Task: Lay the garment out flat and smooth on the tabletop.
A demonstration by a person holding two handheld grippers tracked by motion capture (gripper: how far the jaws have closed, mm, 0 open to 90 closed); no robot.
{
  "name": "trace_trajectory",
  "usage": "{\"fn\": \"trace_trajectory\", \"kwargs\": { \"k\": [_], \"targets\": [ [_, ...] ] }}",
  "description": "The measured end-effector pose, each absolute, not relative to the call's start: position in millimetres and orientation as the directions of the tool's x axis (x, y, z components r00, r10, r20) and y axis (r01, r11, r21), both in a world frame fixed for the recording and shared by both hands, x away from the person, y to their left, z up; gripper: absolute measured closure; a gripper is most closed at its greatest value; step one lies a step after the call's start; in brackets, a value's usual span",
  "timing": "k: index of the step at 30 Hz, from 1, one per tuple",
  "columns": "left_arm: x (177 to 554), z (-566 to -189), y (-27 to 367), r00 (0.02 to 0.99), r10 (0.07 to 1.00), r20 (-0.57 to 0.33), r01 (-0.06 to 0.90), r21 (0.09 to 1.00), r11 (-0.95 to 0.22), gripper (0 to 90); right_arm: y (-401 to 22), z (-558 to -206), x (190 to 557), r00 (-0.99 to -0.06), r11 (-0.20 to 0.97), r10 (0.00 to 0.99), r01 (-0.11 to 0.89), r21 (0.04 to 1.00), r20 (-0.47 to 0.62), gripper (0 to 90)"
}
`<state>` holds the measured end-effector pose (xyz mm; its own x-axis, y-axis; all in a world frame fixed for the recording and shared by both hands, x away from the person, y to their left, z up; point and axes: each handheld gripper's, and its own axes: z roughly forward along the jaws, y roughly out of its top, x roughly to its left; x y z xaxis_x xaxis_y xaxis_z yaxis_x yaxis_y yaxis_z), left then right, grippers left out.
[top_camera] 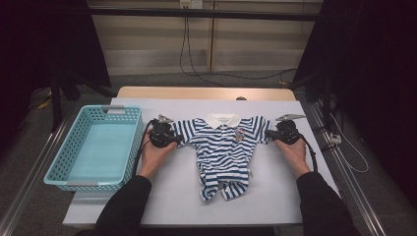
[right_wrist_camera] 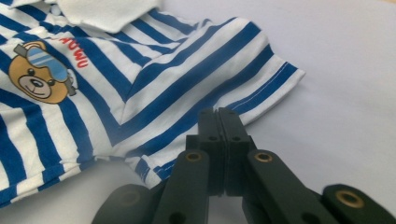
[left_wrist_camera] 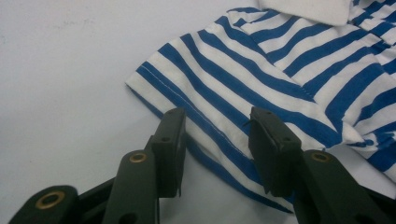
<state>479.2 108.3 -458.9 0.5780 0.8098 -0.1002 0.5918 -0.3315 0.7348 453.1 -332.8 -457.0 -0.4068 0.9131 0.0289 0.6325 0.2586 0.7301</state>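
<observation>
Pale grey sheeting covers my bench (top_camera: 275,196), where a small blue-and-white striped polo shirt with a white collar (top_camera: 221,147) lies face up near the middle, hem rumpled toward my edge. My left tongs (left_wrist_camera: 217,140) stand spread astride the left sleeve's hem, not yet pinching; my right tongs (right_wrist_camera: 218,140) are pressed together, apparently on the right sleeve's lower edge. So spreading or folding has barely begun. My right gripper view reveals a bear patch (right_wrist_camera: 39,77) on the chest; the high view alone takes in the turquoise plastic basket (top_camera: 74,183) at the bench's left edge.
</observation>
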Motion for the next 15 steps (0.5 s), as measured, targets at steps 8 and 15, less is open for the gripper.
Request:
{"fn": "trace_trajectory", "kwargs": {
  "k": [8, 15],
  "targets": [
    [477, -458, 108, 0.585, 0.803, -0.113, 0.602, 0.724, -0.336, 87.3, -343, -457, 445, -0.382, 0.261, 0.924, 0.636, 0.726, 0.003, 90.0],
    [475, -456, 107, 0.577, 0.811, -0.099, 0.603, 0.721, -0.341, 89.8, -343, -457, 442, -0.384, 0.274, 0.923, 0.628, 0.729, -0.016, 89.8]
  ]
}}
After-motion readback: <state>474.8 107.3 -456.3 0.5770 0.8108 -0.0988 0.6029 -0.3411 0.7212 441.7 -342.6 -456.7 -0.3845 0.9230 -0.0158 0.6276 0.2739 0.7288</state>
